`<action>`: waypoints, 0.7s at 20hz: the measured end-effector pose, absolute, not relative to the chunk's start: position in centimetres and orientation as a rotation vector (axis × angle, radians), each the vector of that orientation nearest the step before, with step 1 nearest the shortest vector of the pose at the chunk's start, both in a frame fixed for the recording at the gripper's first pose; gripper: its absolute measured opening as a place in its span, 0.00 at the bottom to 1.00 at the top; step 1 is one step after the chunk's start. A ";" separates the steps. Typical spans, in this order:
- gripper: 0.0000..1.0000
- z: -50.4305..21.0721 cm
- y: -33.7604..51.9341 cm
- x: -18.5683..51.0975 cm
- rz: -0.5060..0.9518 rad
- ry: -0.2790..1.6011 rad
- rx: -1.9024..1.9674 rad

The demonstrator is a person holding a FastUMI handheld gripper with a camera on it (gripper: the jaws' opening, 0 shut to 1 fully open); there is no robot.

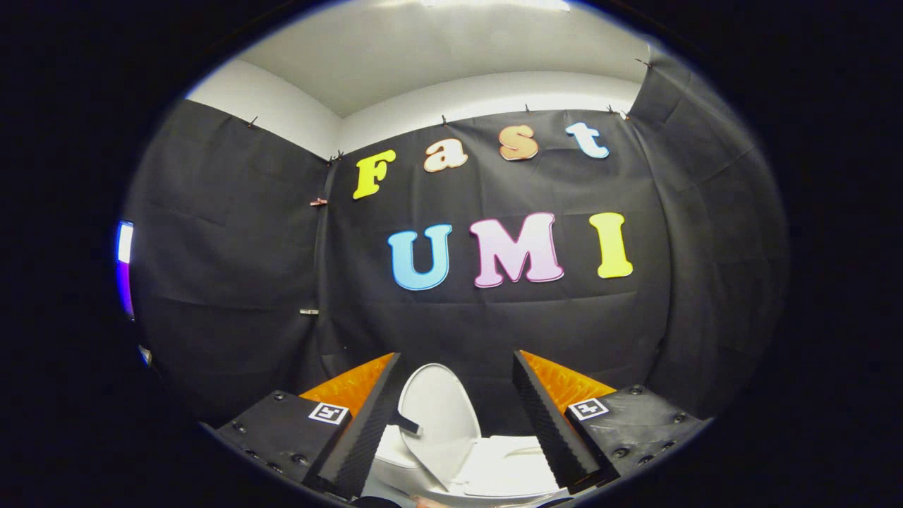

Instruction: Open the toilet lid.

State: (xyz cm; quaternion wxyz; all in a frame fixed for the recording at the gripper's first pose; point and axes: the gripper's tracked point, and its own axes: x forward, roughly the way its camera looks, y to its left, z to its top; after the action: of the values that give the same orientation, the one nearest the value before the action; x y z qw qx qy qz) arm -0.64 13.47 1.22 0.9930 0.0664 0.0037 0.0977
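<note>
Toilet lid [437, 416] stands raised, leaning back toward the black cloth wall [494, 317], and sits between and just beyond the fingers of the gripper [457, 423]. Nearest the camera, the two fingers are spread wide and grasp nothing; neither pad touches the lid. Judged from this position, the lifting step looks complete or nearly so, and the next move calls only for drawing the gripper clear without knocking the lid forward. The toilet [508, 466] lies below the lid; its lower body and base are cut off. A small dark tab projects from the lid's edge beside the left finger; its purpose is unclear.
</note>
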 end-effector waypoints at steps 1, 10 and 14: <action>0.97 1.6 12.7 -1.1 0.184 0.000 0.131; 0.97 2.4 8.5 -3.0 0.109 -0.023 0.102; 0.97 2.3 7.4 -3.0 0.100 -0.030 0.095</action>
State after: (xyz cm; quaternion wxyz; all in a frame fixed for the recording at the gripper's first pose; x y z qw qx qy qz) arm -3.03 7.45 2.28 0.9975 0.0473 -0.0150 0.0502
